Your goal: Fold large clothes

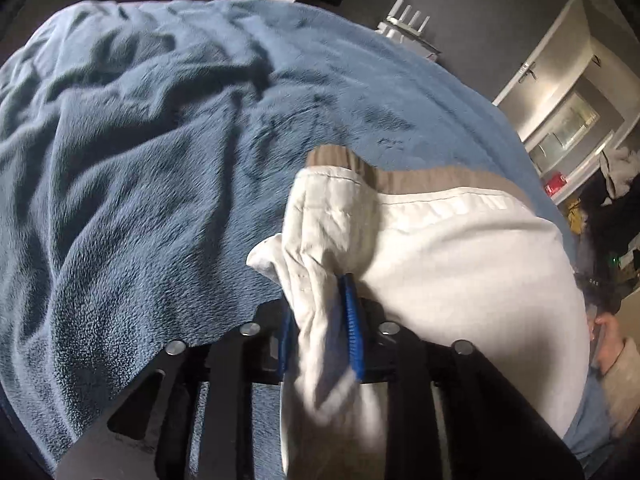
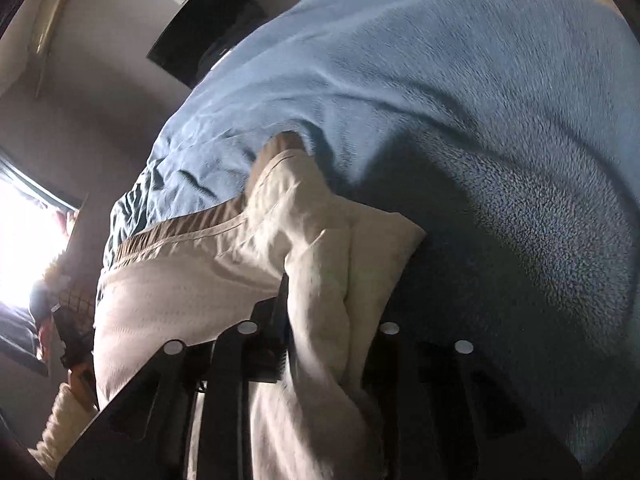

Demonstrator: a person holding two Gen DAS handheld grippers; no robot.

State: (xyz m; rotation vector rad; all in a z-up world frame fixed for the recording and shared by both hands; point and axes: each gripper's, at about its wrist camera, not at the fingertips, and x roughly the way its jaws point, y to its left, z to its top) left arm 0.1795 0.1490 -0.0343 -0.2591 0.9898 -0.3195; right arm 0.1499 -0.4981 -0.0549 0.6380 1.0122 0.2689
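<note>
A: The left claw (image 1: 320,320) is clamped on a bunched fold of the cream garment (image 1: 460,260); its blue pads (image 1: 354,320) press the cloth from both sides.

B: And the right claw (image 2: 320,320)?

A: Also closed on the same garment (image 2: 192,280), with a thick wad of cloth squeezed between its dark fingers (image 2: 280,320). The cloth spills down past the claw toward the camera.

B: Where does the garment sit?

A: It stretches between the two claws, above a blue fleece blanket (image 1: 160,140) that covers the bed. A tan waistband (image 1: 400,174) runs along its far edge, and in the right wrist view that band (image 2: 180,232) lies near the blanket (image 2: 440,100). I can't tell whether the far edge touches the blanket or hangs just over it.

B: Anything else around?

A: A person's head (image 1: 604,304) shows at the right edge of the left wrist view, and a bright window (image 2: 28,232) at the left of the right wrist view. A dark screen (image 2: 204,28) hangs on the wall beyond the bed.
</note>
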